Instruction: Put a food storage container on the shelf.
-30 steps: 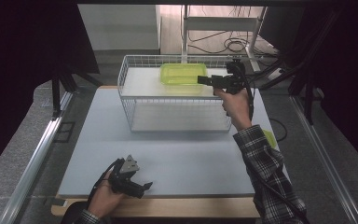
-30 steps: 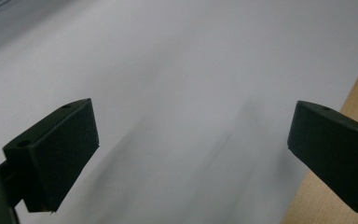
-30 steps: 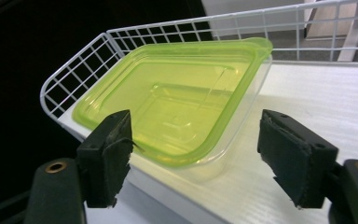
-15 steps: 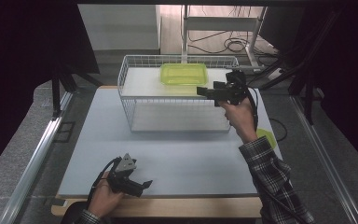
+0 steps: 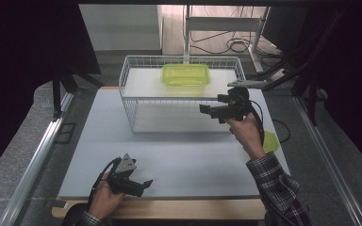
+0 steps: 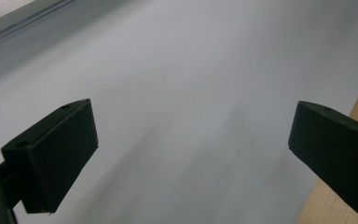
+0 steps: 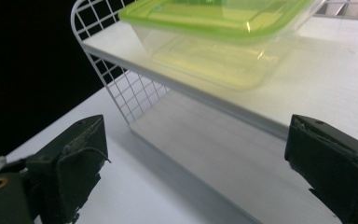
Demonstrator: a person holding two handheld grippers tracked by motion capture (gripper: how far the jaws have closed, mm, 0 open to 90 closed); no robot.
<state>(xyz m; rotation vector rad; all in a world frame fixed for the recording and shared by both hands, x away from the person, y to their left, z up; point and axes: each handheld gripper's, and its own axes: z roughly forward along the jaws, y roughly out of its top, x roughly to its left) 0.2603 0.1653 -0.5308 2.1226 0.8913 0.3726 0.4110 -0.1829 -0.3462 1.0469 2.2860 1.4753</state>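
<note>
The clear plastic food box with the lime-green lid (image 5: pixel 186 75) is sitting on the white upper shelf of the white wire rack (image 5: pixel 131 104), toward the rack's far side, upright and closed. Nothing is touching it, so the placing looks done. The right gripper (image 5: pixel 206 109) is hanging just outside the rack's front right corner, and its jaws have just been opening; in the right gripper view they are standing wide with nothing between them, the box (image 7: pixel 219 35) well ahead of them on the shelf. The left gripper (image 5: pixel 143 184) is idling low over the near edge of the table, its jaws gaping wide too, with bare surface between them. My read: the main job is finished, and what is left is pulling the right hand clear. A second lime-green lid or dish (image 5: pixel 269 141) is peeking out beside the right wrist at the table's right edge; whether it is waiting its turn, I cannot tell.

The pale grey-white tabletop (image 5: pixel 198 160) is lying smooth and matte on a wooden board. Beyond it, dark curtains are flanking a lit floor with loose cables.
</note>
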